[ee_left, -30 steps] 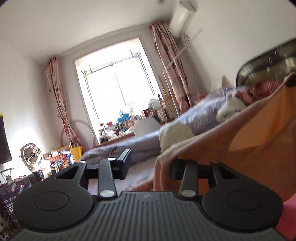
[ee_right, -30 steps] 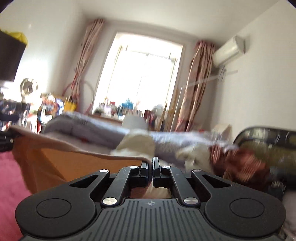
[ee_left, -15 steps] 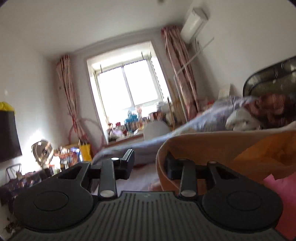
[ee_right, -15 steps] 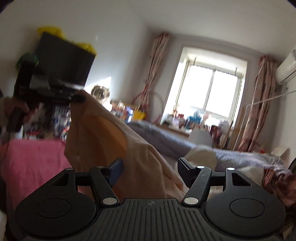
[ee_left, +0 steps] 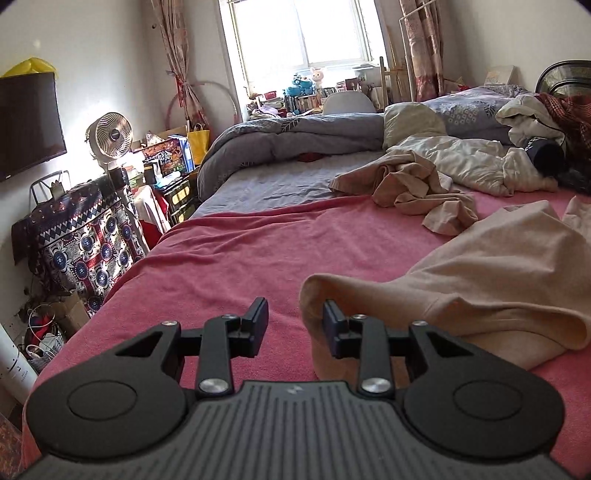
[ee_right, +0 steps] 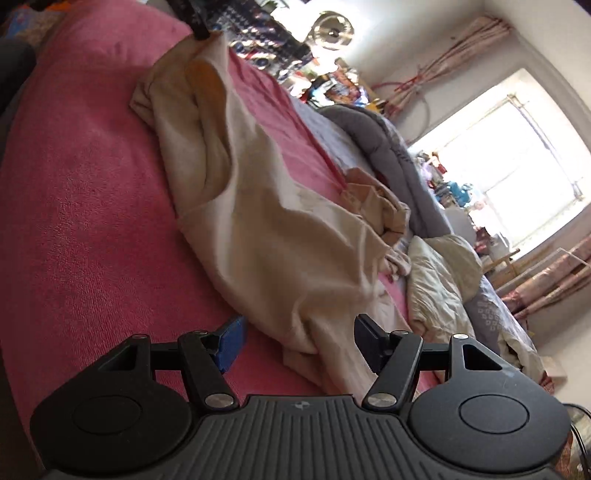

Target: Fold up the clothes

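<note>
Both my grippers have dropped, laying the beige garment (ee_left: 491,266) on the bed's pink blanket (ee_left: 236,266). Right gripper (ee_right: 298,338) gapes, released; left gripper (ee_left: 295,321) is closing, cloth draped over one finger, beside the blanket's bare left edge.

place: home bedroom | signs: bed (ee_left: 258,258) with pink cover, rumpled grey quilt (ee_left: 295,133), pillow (ee_left: 413,122), loose clothes (ee_left: 417,184) | wall tv (ee_left: 26,125), fan (ee_left: 112,136), curtained window (ee_left: 303,33), soft toys (ee_left: 299,85) on sill
</note>
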Tool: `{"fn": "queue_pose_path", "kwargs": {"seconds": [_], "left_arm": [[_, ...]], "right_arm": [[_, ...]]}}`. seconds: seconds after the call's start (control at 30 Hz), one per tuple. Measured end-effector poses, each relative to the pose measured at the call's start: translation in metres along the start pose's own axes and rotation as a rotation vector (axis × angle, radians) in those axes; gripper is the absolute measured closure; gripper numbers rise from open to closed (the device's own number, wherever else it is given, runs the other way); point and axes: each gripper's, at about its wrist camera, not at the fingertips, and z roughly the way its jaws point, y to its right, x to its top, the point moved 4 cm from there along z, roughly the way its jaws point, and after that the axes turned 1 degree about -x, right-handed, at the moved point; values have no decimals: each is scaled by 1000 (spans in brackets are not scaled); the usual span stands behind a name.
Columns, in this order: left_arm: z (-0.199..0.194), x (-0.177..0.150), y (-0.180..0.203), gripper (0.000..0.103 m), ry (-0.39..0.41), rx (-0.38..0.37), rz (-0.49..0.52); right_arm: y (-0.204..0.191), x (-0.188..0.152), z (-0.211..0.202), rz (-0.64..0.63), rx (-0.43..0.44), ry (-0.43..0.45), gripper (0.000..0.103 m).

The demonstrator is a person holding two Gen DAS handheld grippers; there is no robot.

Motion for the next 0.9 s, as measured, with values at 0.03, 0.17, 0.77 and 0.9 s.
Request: {"fn": "queue_pose_path", "kwargs": {"seconds": [0.03,0.17,0.77,0.9], "left_arm": [[1,1,1,61,5,-5,7],[-4,-2,11,37,37,-52,93],[17,-29,105,12,201,-43,787],[21,-28,102,12,180,-63,748]], "right_arm": [[-8,6,4,-27,26,10,36],[-32,25,5,-109,14,70,36],[67,41,-14,237,-79,69,96],[38,30,-27,220,63,71,90]]}}
